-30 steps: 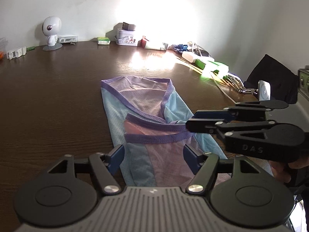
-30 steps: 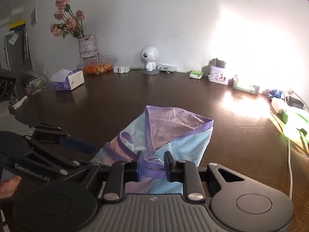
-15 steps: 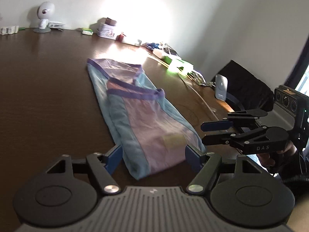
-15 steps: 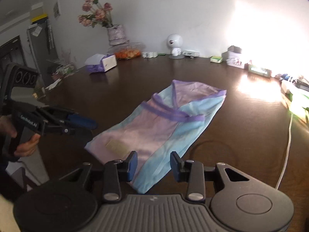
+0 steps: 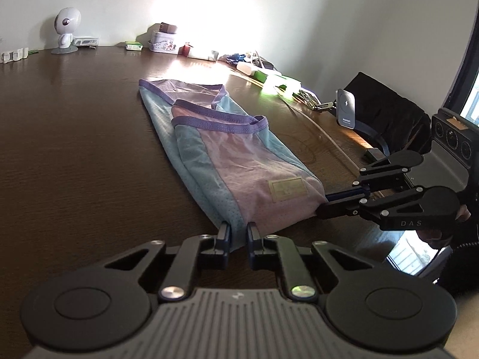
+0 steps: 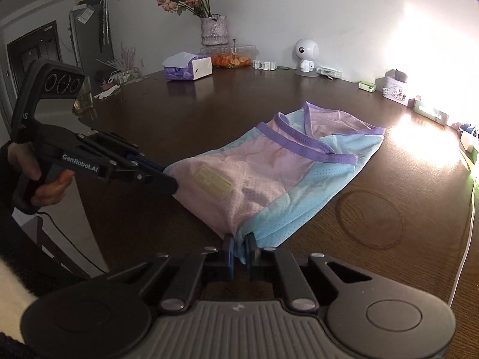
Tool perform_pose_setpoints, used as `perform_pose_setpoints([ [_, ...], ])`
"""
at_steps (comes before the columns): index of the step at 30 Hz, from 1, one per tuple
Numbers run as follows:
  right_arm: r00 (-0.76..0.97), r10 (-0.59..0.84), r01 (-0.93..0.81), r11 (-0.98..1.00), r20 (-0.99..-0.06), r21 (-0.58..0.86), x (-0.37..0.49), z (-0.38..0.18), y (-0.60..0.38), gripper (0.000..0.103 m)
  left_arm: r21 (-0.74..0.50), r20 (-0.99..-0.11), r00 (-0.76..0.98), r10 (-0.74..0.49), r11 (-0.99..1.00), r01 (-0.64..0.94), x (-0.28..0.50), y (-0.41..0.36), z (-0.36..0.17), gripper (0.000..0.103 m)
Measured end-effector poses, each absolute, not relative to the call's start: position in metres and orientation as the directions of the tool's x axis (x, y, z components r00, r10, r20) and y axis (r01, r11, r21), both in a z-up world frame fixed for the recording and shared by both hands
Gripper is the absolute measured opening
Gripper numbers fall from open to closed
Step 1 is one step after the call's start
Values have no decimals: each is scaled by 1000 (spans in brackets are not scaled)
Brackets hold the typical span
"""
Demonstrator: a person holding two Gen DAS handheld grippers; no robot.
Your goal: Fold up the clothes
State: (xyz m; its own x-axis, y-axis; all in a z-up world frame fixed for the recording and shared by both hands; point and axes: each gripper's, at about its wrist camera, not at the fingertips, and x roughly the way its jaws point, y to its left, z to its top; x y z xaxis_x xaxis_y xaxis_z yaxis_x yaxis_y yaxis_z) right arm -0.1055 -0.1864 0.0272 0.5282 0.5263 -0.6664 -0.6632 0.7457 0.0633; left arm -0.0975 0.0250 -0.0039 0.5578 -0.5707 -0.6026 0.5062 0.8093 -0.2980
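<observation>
Left wrist view: my left tongs (image 5: 238, 233) are closing on the near hem corner of the shirt (image 5: 227, 161), blue mesh pinched between the pads. The shirt lies flat on the dark desk (image 5: 74, 155), running away from me, folded lengthwise: pink panel up with a yellow label (image 5: 286, 189), blue side panel on the left, purple trim at the far end. My right tongs (image 5: 324, 205) come in from the right, tips on the other near corner, on the pink side. Small white robot figure (image 5: 66, 31) and a tin (image 5: 163, 42) sit at the far edge by the wall.

Right wrist view: my right tongs (image 6: 238, 246) are clenched on the hem where pink meets blue, fabric between the pads. My left tongs (image 6: 167, 179) reach in from the left, held by a hand (image 6: 45, 179), tips at the pink corner of the shirt (image 6: 269, 173). Vase of flowers (image 6: 214, 30), tissue box (image 6: 187, 67) and a white cable (image 6: 467, 233) are well apart from the shirt.
</observation>
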Motion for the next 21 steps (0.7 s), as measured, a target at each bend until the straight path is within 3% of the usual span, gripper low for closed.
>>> perform_pose_setpoints([
  [4,546,488,-651,759,-680,22,-111,33,-184,8,-271,-598,575,-559,816,511,-106,26,-4,17],
  [6,559,481,-648,761,-675,5,-114,36,-182,11,-256,-603,577,-551,819,514,-106,24,-1,32],
  [8,569,476,-644,765,-670,-4,-116,37,-181,13,-233,-606,579,-545,818,526,-106,21,2,36],
  [21,560,479,-652,759,-676,-2,-117,27,-181,17,-191,-635,594,-494,846,498,-109,10,2,26],
])
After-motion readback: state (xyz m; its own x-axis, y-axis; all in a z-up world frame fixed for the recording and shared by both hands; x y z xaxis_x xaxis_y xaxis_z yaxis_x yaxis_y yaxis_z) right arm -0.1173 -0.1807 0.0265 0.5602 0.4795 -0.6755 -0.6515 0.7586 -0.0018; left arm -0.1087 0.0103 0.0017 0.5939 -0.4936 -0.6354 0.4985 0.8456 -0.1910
